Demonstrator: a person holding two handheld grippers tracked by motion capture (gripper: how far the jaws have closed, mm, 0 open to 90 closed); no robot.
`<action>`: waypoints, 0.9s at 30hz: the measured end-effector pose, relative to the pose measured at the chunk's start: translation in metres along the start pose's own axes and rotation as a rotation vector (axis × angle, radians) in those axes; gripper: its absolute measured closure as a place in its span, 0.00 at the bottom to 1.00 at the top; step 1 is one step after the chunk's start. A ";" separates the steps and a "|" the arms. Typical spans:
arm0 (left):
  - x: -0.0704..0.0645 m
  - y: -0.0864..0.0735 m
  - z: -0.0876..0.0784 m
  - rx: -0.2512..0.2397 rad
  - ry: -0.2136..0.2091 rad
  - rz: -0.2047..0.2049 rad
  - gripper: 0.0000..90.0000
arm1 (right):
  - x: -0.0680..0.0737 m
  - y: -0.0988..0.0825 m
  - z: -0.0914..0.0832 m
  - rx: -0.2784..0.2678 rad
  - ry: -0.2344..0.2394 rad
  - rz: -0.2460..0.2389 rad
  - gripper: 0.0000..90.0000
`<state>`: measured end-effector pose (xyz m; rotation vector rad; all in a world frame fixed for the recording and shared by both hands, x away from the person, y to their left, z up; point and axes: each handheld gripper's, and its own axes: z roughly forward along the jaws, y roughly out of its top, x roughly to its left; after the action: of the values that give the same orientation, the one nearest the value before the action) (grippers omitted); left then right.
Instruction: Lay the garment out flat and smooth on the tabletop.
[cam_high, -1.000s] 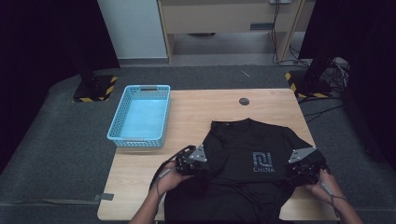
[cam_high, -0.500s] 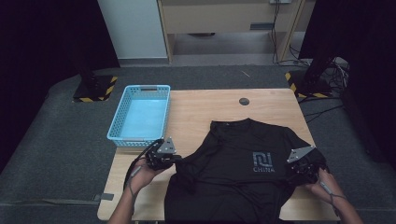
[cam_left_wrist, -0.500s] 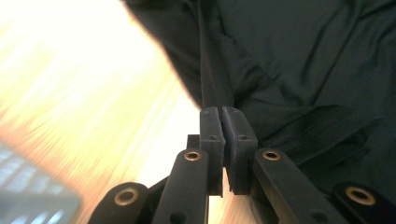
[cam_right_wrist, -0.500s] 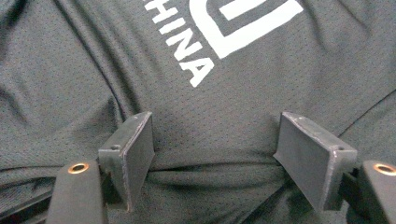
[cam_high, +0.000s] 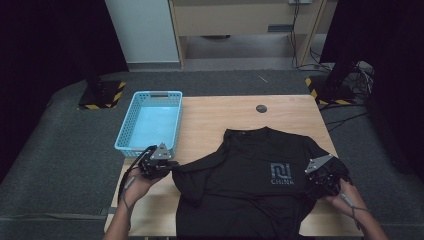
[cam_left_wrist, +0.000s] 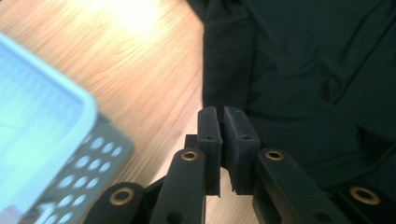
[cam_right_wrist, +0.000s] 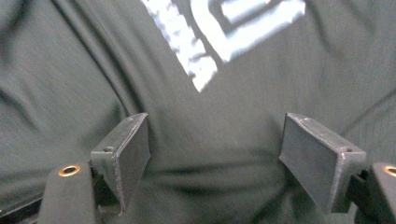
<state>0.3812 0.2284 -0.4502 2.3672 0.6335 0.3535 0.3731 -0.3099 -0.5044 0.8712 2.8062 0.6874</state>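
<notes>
Wooden table (cam_high: 225, 112) carries everything. Left gripper (cam_high: 159, 167), jaws nearly together with nothing visibly between them, sits at the black T-shirt's (cam_high: 250, 175) left sleeve, beside a blue basket (cam_high: 150, 125). Right gripper (cam_high: 320, 179), jaws wide and just opening further, rests over the right sleeve.

Light wooden table (cam_high: 225, 115) with three things on it

A black cotton T-shirt with a grey printed logo (cam_high: 250, 175) lies spread on the near half. A light blue perforated plastic basket (cam_high: 150, 122) stands at the left edge. A small round black disc (cam_high: 261, 108) is near the far edge.
</notes>
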 end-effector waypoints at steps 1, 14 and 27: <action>-0.003 0.001 0.003 -0.001 -0.003 0.001 0.91 | 0.003 0.002 -0.002 -0.025 0.000 0.002 0.27; -0.047 0.025 0.055 -0.025 -0.143 0.058 0.68 | 0.041 0.016 0.008 -0.110 0.028 -0.028 0.23; -0.071 0.037 0.087 0.016 -0.219 0.084 0.57 | 0.044 -0.006 0.009 -0.076 0.038 -0.076 0.22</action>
<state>0.3689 0.1209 -0.4977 2.4091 0.4370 0.1222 0.3360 -0.2862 -0.5142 0.7418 2.8088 0.8019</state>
